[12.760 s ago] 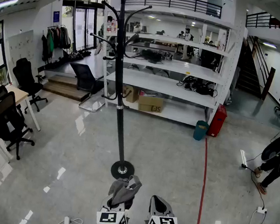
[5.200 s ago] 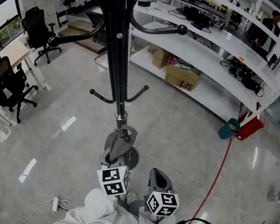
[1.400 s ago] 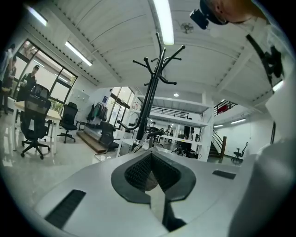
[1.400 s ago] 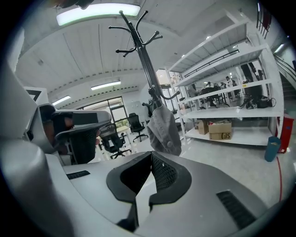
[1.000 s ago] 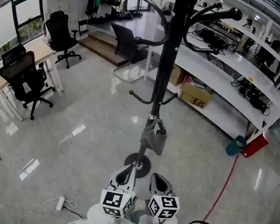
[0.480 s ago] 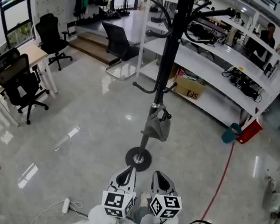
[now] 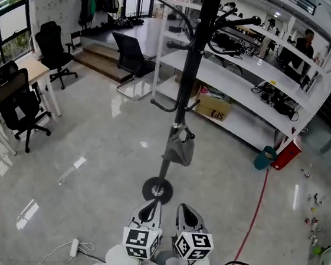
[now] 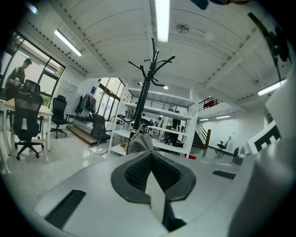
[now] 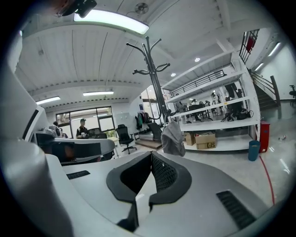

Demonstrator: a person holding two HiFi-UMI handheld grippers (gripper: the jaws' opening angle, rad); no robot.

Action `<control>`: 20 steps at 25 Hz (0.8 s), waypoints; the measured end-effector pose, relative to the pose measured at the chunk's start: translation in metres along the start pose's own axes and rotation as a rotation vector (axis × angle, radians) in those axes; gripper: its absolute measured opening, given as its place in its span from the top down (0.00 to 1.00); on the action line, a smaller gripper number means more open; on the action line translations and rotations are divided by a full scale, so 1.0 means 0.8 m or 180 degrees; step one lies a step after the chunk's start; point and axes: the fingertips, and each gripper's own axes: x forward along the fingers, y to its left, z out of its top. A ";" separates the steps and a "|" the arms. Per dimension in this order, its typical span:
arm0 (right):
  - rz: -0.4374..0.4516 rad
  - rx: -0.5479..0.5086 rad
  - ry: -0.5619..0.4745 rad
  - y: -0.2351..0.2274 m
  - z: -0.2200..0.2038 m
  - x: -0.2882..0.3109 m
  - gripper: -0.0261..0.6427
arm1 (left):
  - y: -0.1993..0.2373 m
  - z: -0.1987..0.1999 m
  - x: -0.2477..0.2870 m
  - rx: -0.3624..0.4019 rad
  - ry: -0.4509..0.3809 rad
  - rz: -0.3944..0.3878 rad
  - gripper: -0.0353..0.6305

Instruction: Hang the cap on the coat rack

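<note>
The grey cap hangs on a low hook of the tall black coat rack, above the rack's round base. Neither gripper touches it. My left gripper and right gripper sit side by side at the bottom of the head view, short of the base, both shut and empty. In the left gripper view the cap shows just beyond the shut left gripper, with the coat rack rising behind. The right gripper view shows the cap past the shut right gripper.
White shelving with cardboard boxes stands behind the rack. Black office chairs and a desk are at the left. A red line runs along the glossy floor at the right, beside a teal bin. A power strip lies near my feet.
Earlier my left gripper carried the cap up to the rack. Over the last second the cap stays hanging while both grippers draw back a little from the rack.
</note>
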 end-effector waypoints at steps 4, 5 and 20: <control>0.0049 0.0014 -0.0002 -0.008 -0.001 0.000 0.94 | -0.002 -0.004 0.004 0.0008 0.0004 0.0091 0.94; 0.0068 -0.0002 -0.0008 -0.009 -0.001 -0.001 0.95 | -0.004 -0.005 0.005 0.0023 0.0012 0.0104 0.94; 0.0252 -0.0418 -0.0101 -0.014 0.029 0.004 0.95 | -0.017 0.000 0.017 0.0139 0.0012 0.0231 0.94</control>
